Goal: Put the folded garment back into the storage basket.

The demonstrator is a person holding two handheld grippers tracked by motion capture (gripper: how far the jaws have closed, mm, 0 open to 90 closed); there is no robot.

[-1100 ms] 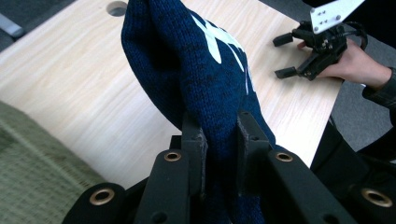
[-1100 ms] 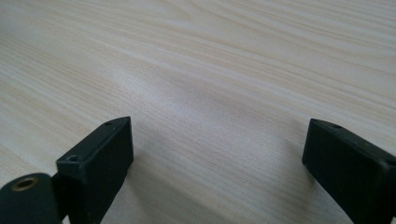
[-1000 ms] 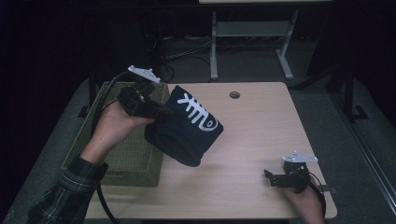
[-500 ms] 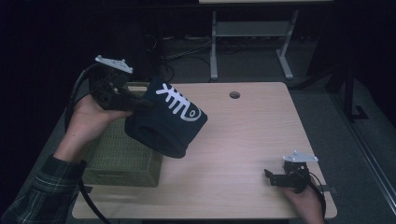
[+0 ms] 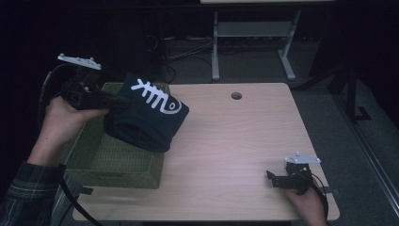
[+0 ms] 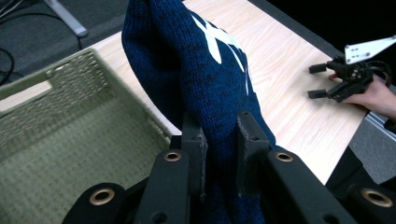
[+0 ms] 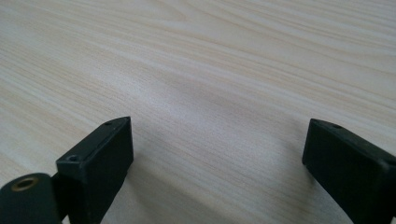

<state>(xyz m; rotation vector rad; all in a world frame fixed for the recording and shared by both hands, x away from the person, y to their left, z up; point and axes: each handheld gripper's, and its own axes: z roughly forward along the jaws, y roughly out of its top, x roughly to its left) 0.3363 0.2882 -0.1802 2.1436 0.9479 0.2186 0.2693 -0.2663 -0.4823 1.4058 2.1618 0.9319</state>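
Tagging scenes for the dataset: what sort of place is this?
Probably a lab or recording room, not a home: a bare wooden table with a cable hole, dark surroundings, a metal stand and loose cables on the floor behind.

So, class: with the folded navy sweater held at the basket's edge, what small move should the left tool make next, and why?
Probably carry it a little further over the green basket and lower it. The left tool clamps the navy sweater, which hangs above the basket's right rim, partly over the table.

The folded sweater (image 5: 145,117) hides part of the green basket (image 5: 108,162) beneath it.
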